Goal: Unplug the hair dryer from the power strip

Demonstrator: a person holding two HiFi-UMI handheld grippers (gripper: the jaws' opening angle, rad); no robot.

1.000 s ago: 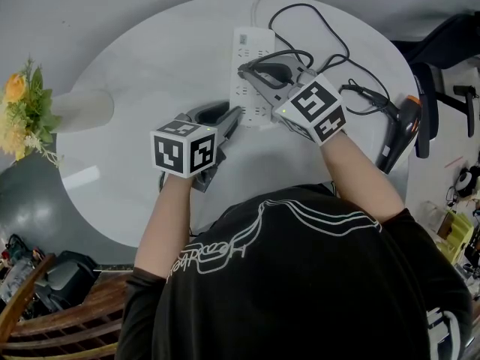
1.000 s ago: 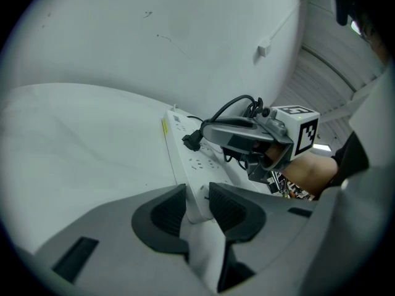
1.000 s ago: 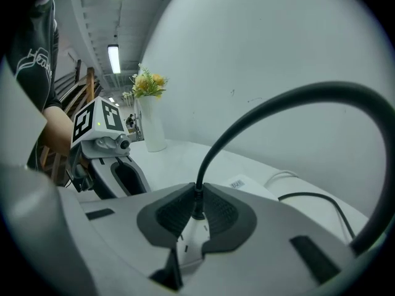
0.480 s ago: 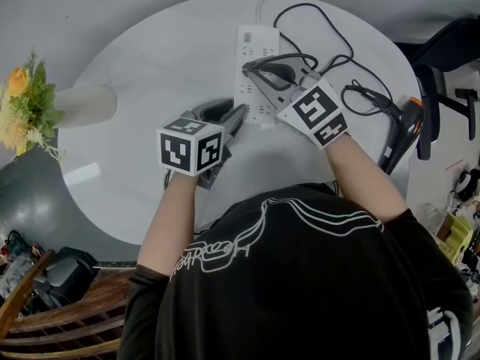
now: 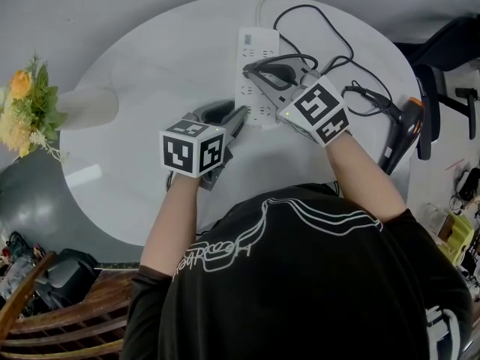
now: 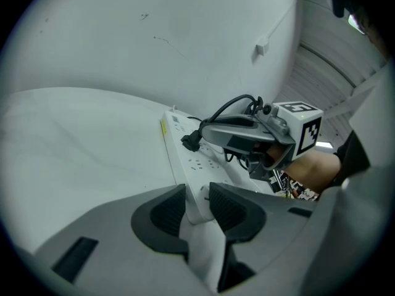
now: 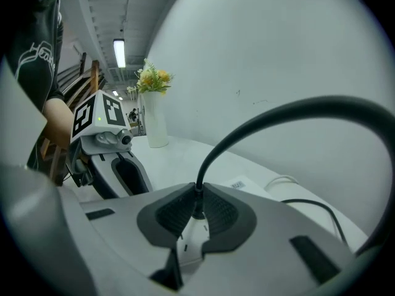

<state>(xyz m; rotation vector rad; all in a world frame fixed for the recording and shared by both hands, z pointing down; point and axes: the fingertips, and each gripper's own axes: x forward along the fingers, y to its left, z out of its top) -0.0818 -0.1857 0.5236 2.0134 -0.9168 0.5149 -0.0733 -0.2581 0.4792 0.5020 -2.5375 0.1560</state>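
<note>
Fingers (image 7: pixel 170 211) of the right gripper (image 7: pixel 197 214) are pressed in on the black plug (image 6: pixel 190 142), one ribbed pad on each side, with the cord (image 7: pixel 321 103) rising out from between them and arching overhead. That plug sits in the white power strip (image 5: pixel 251 51), about midway along it. The strip lies flat on the counter (image 5: pixel 150 73) with its long axis running from the near edge toward the far edge. The left gripper (image 6: pixel 194 205) comes in from the near-left, and its fingers (image 6: pixel 162 214) pinch the strip's near end, with the white casing wedged between the pads. So each gripper has its own hold: the right is on the plug itself and the left is just behind it on the strip. The plug stands off the strip's top face, so the move probably turns on the right gripper drawing it straight up off that face, square to the long axis. The left would meanwhile keep the strip down on the counter. A slanted pull could drag or tip the strip, since it is held only at one end. The hair dryer (image 5: pixel 397 133) lies at the right edge of the counter, well apart from the strip, and its cord loops back across the far side toward the plug.
</note>
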